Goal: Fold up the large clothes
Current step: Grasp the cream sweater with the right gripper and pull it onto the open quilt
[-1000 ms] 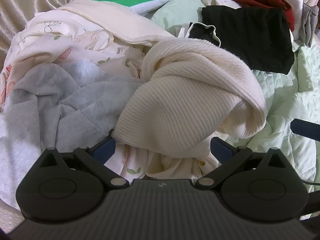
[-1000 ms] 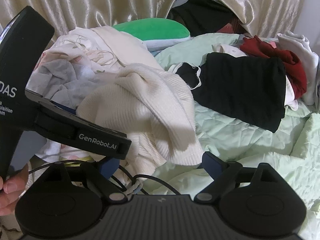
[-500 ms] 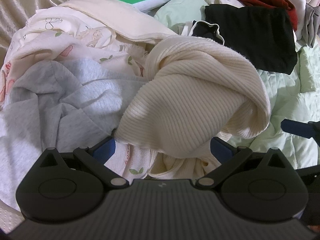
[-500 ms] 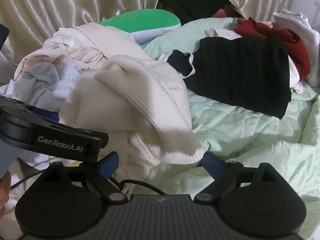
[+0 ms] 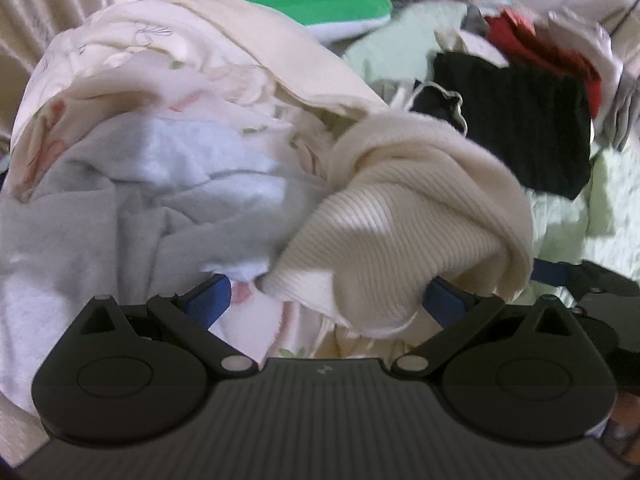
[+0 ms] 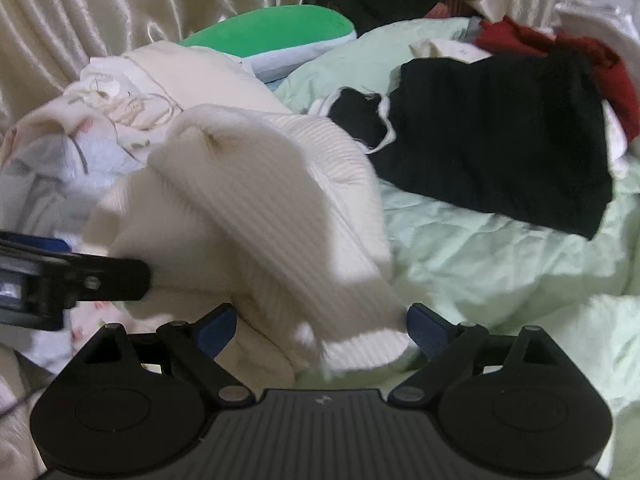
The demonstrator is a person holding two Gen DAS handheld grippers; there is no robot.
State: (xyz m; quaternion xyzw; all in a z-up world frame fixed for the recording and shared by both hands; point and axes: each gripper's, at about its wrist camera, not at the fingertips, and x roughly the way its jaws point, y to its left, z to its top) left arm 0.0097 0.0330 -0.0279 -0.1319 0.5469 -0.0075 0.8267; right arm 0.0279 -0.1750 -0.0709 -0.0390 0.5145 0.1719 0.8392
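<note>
Since the earlier frames, both your grippers moved in closer on the cream ribbed sweater (image 5: 404, 216).

Left wrist view: your left gripper (image 5: 326, 300) had its blue pads spread wide, a bunched fold of the sweater lying between them, not pinched. It lay on the clothes heap beside a grey sweatshirt (image 5: 120, 216); black garment (image 5: 516, 124) beyond.

Right wrist view: your right gripper (image 6: 322, 326) was likewise spread wide, the sweater's ribbed edge (image 6: 360, 344) between the pads, unclamped, at the heap's edge on the pale green quilt (image 6: 500, 256).
</note>
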